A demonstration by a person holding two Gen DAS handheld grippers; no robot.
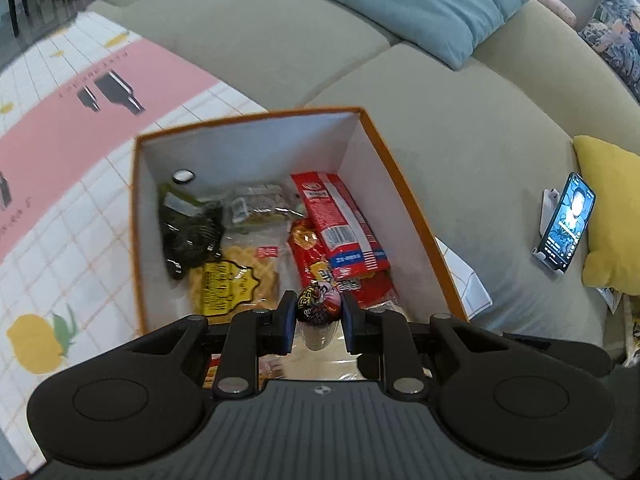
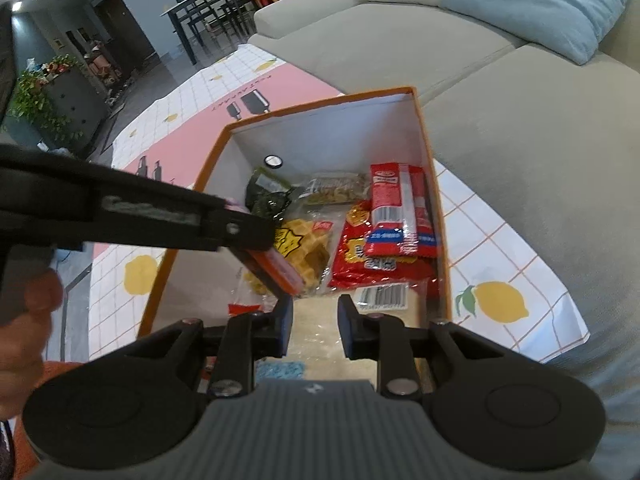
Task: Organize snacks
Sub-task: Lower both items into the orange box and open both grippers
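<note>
A home living room: a grey-green sofa (image 1: 440, 128) with a blue cushion (image 1: 420, 4); a lemon-print mat (image 2: 500, 280) underfoot; a dark dining table with chairs (image 2: 208, 12) beyond.

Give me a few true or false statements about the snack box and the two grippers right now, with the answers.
1. The left gripper holds a small round snack. True.
2. The right gripper grips a red packet. False: nothing sits between its parted fingers.
3. The orange box is empty. False: it holds the red packets, a waffle pack and more.
4. A phone leans against a yellow cushion on the sofa. True.
</note>
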